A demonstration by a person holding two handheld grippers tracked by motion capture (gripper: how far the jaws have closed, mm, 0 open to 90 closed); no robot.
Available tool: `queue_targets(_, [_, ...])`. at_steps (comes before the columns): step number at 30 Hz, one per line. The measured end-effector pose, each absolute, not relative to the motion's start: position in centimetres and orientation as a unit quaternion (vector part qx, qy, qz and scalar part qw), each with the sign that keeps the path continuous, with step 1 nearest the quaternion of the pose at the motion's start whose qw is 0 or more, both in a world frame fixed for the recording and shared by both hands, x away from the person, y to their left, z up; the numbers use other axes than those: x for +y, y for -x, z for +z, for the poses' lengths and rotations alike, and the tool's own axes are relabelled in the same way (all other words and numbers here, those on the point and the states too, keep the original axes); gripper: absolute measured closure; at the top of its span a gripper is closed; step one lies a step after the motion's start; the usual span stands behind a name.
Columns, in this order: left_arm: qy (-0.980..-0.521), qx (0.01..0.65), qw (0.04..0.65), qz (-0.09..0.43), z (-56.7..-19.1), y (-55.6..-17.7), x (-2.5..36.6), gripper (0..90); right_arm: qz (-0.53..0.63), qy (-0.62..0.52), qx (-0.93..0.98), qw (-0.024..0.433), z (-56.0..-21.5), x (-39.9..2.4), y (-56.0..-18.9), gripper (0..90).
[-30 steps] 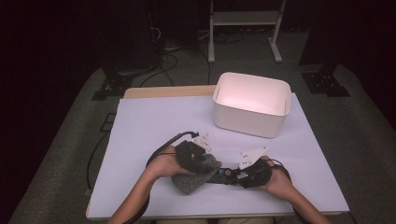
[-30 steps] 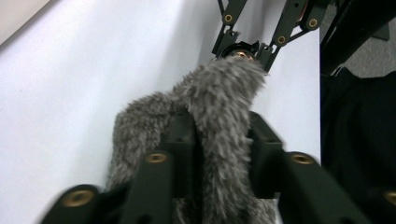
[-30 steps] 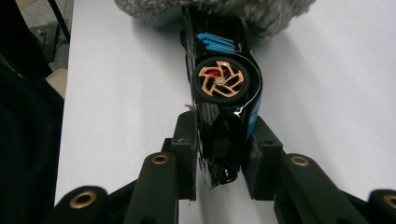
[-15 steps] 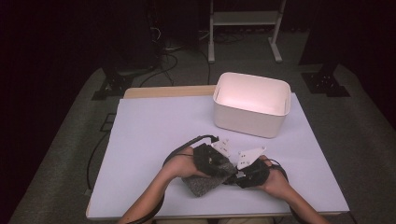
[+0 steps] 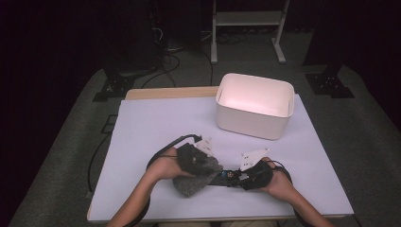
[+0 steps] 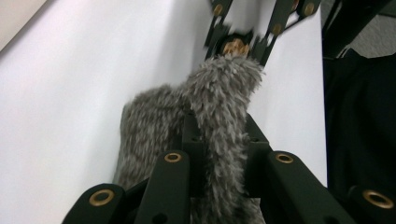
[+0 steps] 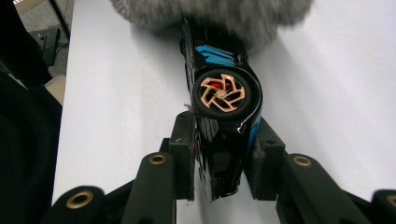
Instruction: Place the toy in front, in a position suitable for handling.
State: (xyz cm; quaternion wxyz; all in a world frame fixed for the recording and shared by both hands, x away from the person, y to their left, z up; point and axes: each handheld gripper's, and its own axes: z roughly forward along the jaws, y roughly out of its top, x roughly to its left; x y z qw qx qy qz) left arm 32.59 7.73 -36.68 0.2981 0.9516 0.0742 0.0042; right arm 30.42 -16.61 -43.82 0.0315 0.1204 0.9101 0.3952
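Moved since earlier: my left hand-held gripper (image 5: 201, 163) — jaws just closed, now clamping the grey furry cloth (image 6: 219, 107) against the toy car (image 7: 223, 100). Right hand-held gripper (image 5: 243, 177) grips the car over the tabletop (image 5: 156, 123) — wiping looks underway.

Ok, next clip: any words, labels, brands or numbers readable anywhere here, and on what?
None can be read.
Toy car: blue stripes and a bronze-spoked wheel, but no lettering.
Grey furry cloth: no tag shows.
White bin: plain walls, no label.
White table cover: unmarked.
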Motion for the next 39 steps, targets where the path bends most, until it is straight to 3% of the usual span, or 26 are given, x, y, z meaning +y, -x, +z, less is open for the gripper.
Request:
queue_targets(10, [-0.935, 0.139, 0.326, -0.001, -37.7, -32.9, 12.9, 77.2, 0.395, -0.122, 0.91, 0.028, -43.8, -16.5, -30.6, 66.4])
queue_targets(16, [-0.926, 0.146, 0.347, -0.019, -38.5, -33.2, 13.0, 76.9, 0.391, -0.118, 0.912, 0.027, -43.8, -16.5, -30.7, 65.9])
queue_targets(21, [-0.929, 0.137, 0.343, -0.02, -38.3, -33.1, 12.6, 77.1, 0.389, -0.121, 0.913, 0.022, -43.7, -15.8, -31.0, 60.2])
queue_targets(27, [-0.928, 0.135, 0.347, -0.024, -38.4, -33.1, 12.6, 77.0, 0.376, -0.109, 0.92, 0.022, -43.5, -15.4, -31.1, 63.4])
queue_targets(39, [-0.934, 0.119, 0.336, -0.01, -35.9, -32.6, 11.8, 57.6, 0.379, -0.113, 0.918, 0.023, -43.6, -15.6, -31.0, 63.6])
